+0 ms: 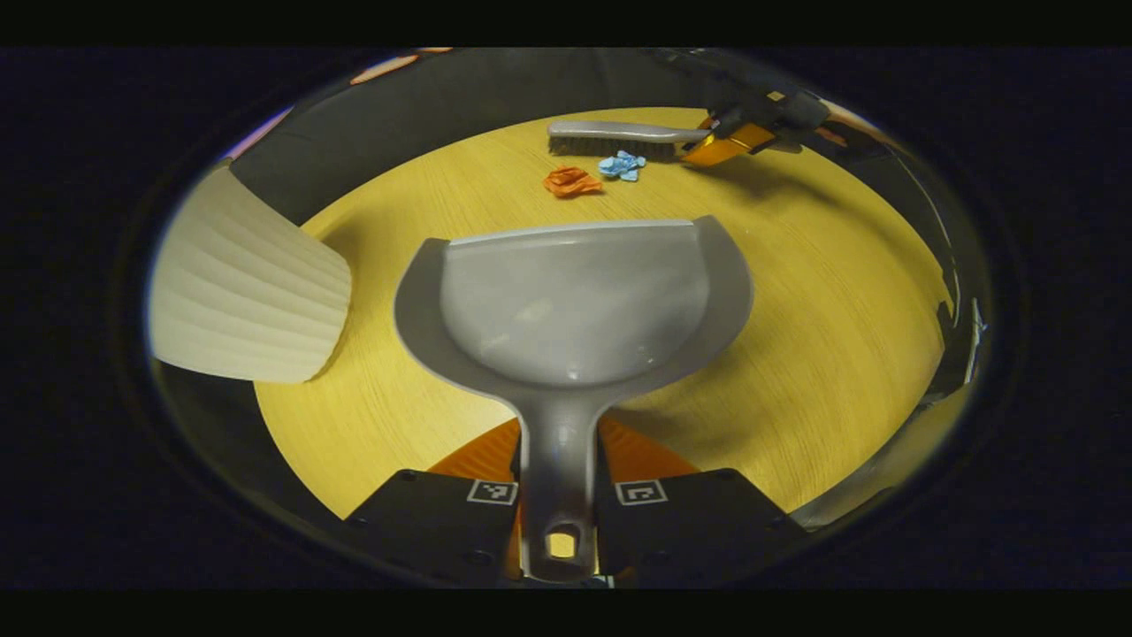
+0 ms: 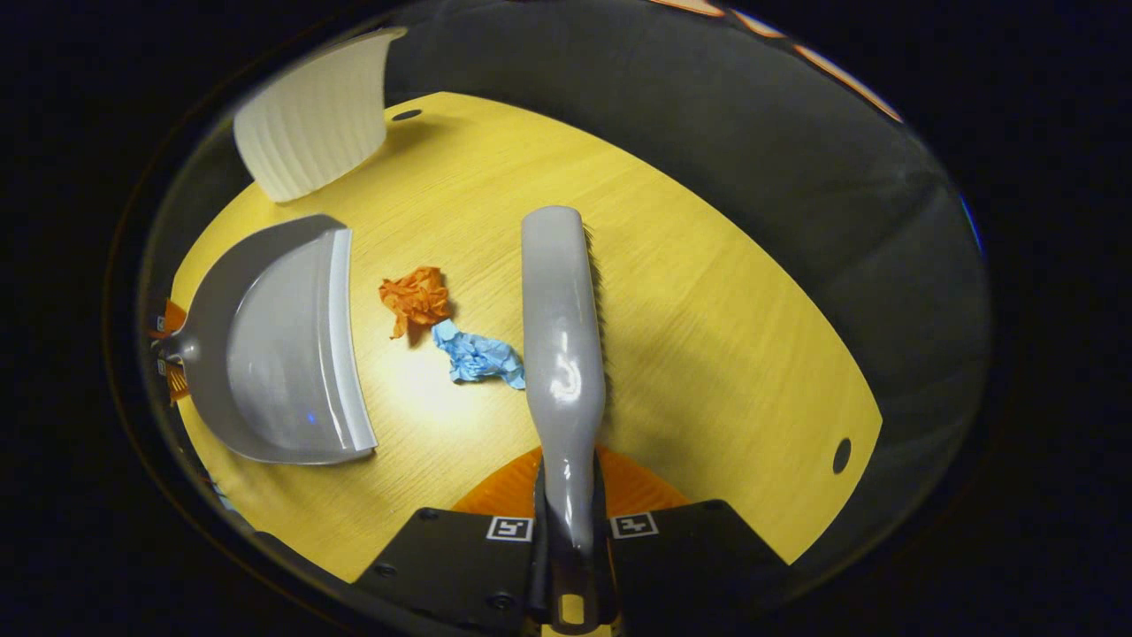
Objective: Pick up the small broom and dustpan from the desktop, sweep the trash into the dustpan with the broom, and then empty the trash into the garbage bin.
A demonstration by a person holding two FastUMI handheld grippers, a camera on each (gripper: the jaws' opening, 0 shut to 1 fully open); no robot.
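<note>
My left gripper is shut on the handle of the grey dustpan, whose mouth faces the far side of the wooden table. Beyond its lip lie an orange paper wad and a blue paper wad. Behind them the grey broom lies sideways, held by the right gripper. In the right gripper view my right gripper is shut on the broom handle, bristles down on the table. The blue wad touches the broom's left side, the orange wad lies beside it, and the dustpan stands left.
A white ribbed garbage bin stands at the table's left edge in the left gripper view, and the bin sits at the far left corner in the right gripper view. A small round hole marks the table's right side.
</note>
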